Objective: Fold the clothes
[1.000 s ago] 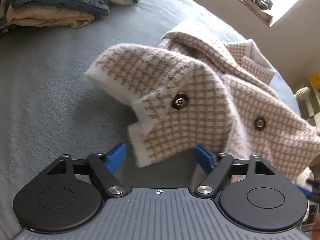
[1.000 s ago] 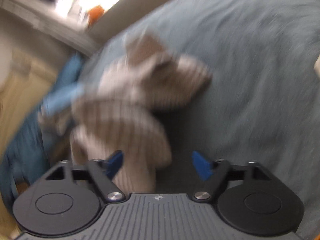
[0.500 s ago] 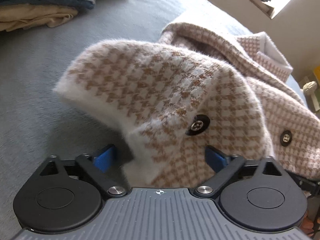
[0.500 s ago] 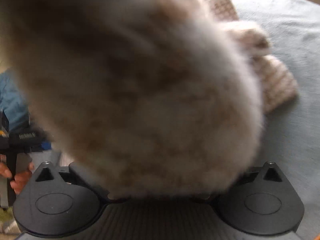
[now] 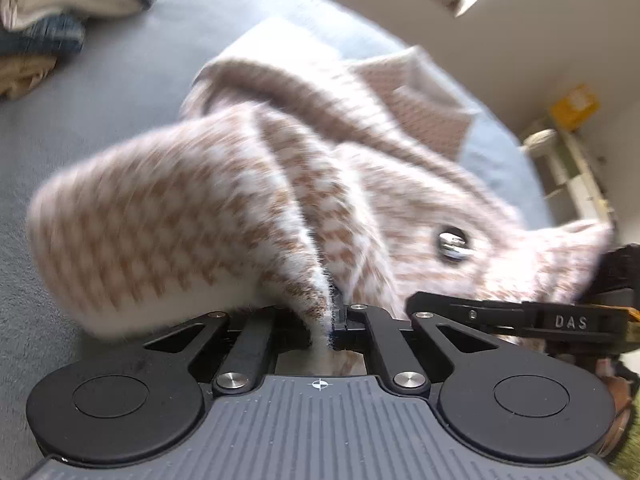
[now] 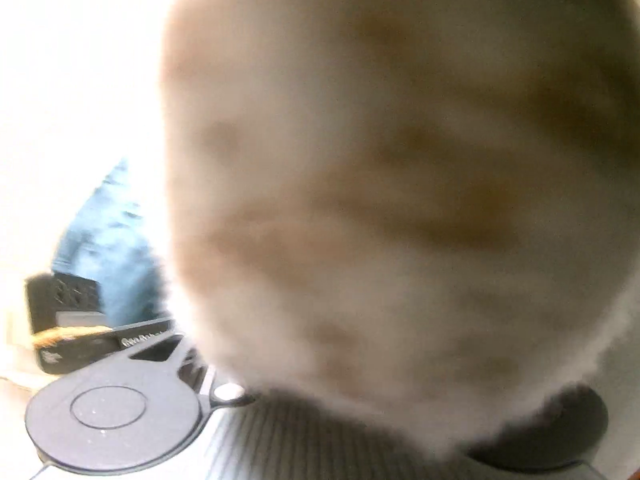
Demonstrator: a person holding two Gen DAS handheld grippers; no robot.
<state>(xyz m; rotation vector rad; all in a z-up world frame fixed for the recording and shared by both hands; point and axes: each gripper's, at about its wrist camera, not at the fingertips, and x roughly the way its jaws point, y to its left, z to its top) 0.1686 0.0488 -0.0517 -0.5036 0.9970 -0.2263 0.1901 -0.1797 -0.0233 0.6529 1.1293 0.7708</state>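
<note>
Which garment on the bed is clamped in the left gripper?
The fuzzy houndstooth cardigan; left gripper pinches its edge. The folded stack lies untouched, far back.

the left gripper (image 5: pixel 334 320) has its fingers pressed together on a fold of the cardigan (image 5: pixel 224 216). the right gripper (image 5: pixel 520 320) sits close beside it, its fingers hidden behind fuzzy fabric.

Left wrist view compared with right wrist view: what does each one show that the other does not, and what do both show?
Only the left wrist view shows the left gripper shut on an edge of the houndstooth cardigan, a dark button, the grey bed cover and a pile of folded clothes.

Only the right wrist view shows blurred blue fabric at its left; fuzzy cloth hides the right gripper's fingers.

Both show the cardigan, and each glimpses the other gripper's black body.
</note>
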